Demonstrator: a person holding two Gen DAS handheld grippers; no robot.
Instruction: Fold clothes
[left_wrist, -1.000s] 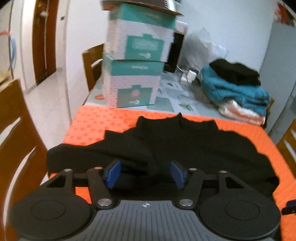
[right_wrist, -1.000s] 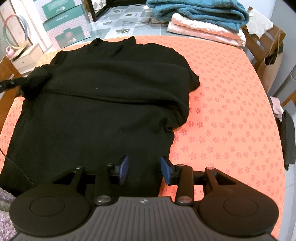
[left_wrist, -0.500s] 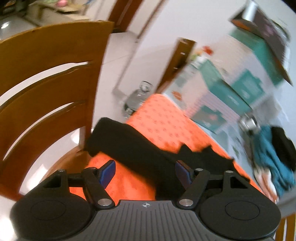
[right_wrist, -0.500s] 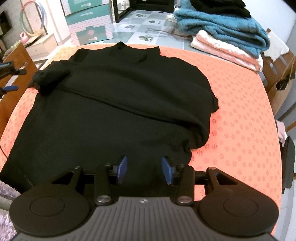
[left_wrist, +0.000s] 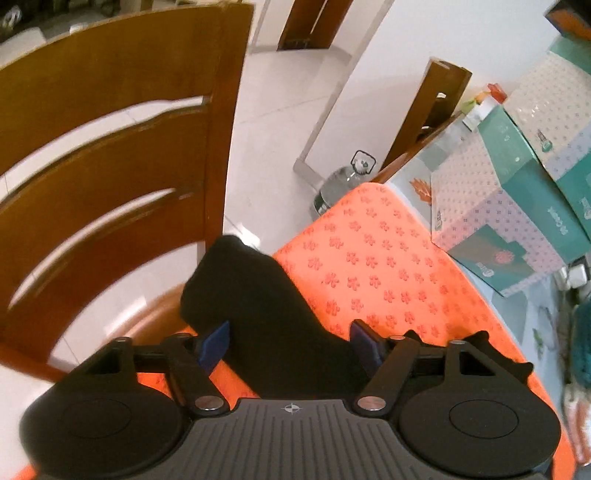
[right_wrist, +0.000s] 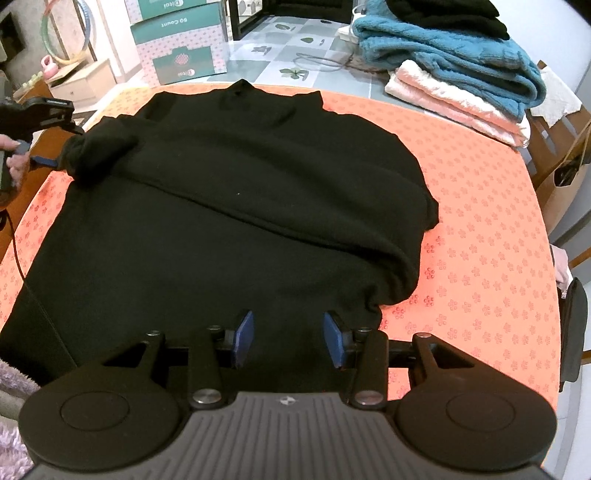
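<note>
A black sweater (right_wrist: 236, 221) lies flat on the orange mat (right_wrist: 480, 221), collar at the far side, its right sleeve folded across the body. Its left sleeve (left_wrist: 258, 302) sticks out over the mat's left edge toward a chair. My left gripper (left_wrist: 288, 341) is open, its blue pads on either side of that sleeve without pressing it; it also shows in the right wrist view (right_wrist: 40, 140) at the sleeve's end. My right gripper (right_wrist: 288, 341) is open and empty, low over the sweater's bottom hem near its right corner.
A wooden chair (left_wrist: 110, 166) stands close to the table's left edge. Teal and white boxes (left_wrist: 517, 206) stand at the back left. A pile of folded clothes (right_wrist: 461, 74) sits at the back right. A water bottle (left_wrist: 340, 184) is on the floor.
My left gripper has swung left and turned toward the chair, so that the left sleeve now lies between its open pads. My right gripper has pulled back slightly along the hem.
</note>
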